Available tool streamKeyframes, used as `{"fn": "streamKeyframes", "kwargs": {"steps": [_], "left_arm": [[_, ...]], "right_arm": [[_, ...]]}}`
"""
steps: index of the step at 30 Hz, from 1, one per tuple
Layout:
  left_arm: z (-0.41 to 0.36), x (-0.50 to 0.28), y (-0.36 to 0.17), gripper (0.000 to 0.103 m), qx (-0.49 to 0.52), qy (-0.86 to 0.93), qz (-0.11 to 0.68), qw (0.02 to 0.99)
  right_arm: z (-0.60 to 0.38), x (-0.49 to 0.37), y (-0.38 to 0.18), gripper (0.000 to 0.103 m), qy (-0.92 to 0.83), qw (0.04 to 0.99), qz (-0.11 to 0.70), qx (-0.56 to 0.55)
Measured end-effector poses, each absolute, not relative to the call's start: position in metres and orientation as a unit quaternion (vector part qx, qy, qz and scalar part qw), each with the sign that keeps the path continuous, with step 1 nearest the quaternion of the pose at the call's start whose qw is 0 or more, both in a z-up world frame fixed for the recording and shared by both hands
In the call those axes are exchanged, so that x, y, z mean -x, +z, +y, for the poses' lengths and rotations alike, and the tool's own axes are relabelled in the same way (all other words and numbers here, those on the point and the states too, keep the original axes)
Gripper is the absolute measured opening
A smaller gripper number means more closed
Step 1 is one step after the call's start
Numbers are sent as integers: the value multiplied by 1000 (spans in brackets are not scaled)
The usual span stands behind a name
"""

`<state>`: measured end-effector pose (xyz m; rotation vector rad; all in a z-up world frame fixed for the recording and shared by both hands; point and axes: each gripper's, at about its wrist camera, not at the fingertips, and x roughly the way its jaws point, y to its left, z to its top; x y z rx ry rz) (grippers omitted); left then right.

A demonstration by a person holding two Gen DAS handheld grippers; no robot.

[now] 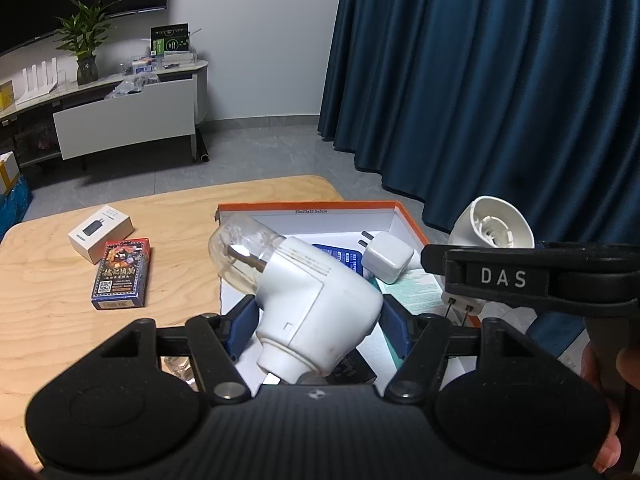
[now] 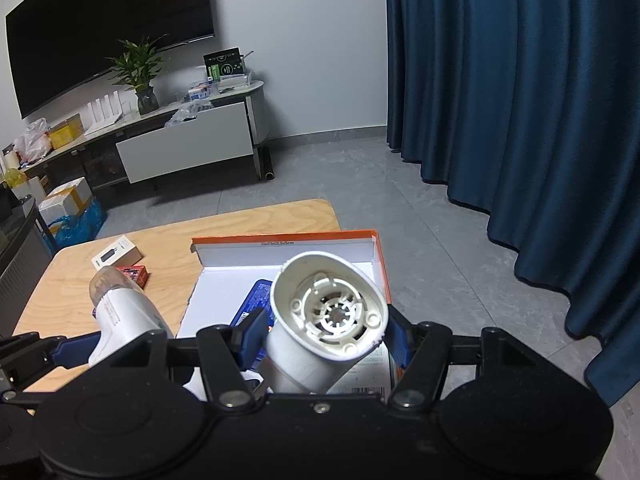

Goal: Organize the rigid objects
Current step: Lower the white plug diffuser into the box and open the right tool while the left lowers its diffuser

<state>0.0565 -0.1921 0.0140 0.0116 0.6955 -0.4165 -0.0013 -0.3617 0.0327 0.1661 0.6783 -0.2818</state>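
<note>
Left gripper (image 1: 316,322): matte black body, two round discs, blue finger pads (image 1: 244,320), silver pivot screws.
Right gripper (image 2: 326,334): same black frame, blue pads (image 2: 252,330); white "DAS" lettering along its side.

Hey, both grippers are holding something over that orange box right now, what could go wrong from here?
1. The left gripper clamps a rounded white plug-in device whose clear dome sticks out; it could twist in the grip or knock the orange box wall.
2. The right gripper grips a smooth white cylindrical socket, which may slip.
3. Dropping either could hit the white charger already inside.
</note>
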Motion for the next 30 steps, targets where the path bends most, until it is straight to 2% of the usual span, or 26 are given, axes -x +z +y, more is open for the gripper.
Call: {"fn": "streamKeyframes", "kwargs": {"steps": [30], "left_arm": [[-203,-80,-3,67,-2,-217,358,908]], "right_arm": [[-379,-75,18,74,-118,923,354,-89]]}}
